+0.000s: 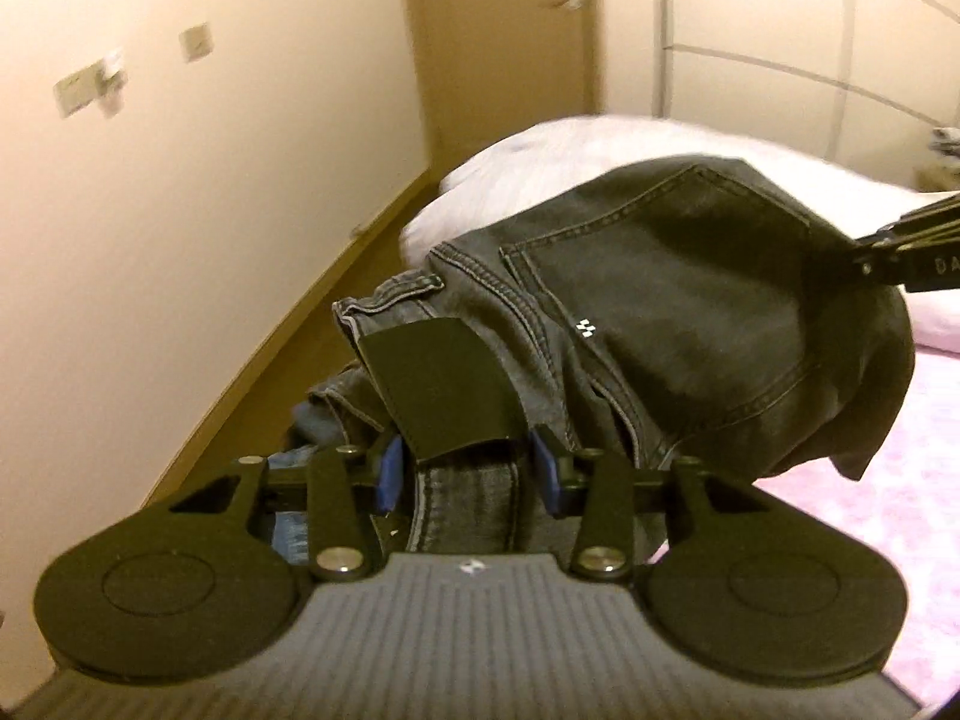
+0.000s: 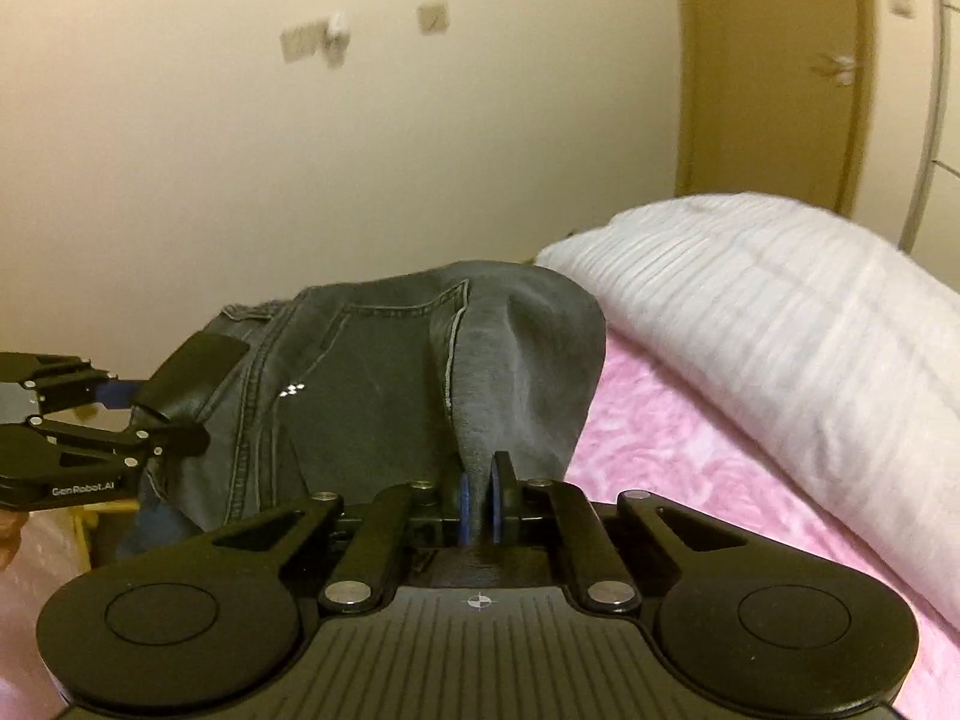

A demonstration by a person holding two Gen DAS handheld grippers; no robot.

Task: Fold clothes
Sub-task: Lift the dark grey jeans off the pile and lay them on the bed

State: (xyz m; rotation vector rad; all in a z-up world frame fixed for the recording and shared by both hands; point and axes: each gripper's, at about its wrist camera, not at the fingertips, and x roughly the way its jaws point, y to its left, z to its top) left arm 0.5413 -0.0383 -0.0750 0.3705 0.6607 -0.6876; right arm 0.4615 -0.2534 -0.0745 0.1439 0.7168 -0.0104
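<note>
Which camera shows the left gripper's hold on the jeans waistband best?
The left wrist view: the left gripper has the waistband of the jeans between its blue pads, seen close up. The right wrist view shows that gripper only side-on at the frame edge, with the clamped spot hidden.

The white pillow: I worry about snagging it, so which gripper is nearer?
Right. The right gripper, pinching a fold of the jeans, hangs beside the white pillow. The left gripper grips the jeans' waistband end, toward the wall.
</note>
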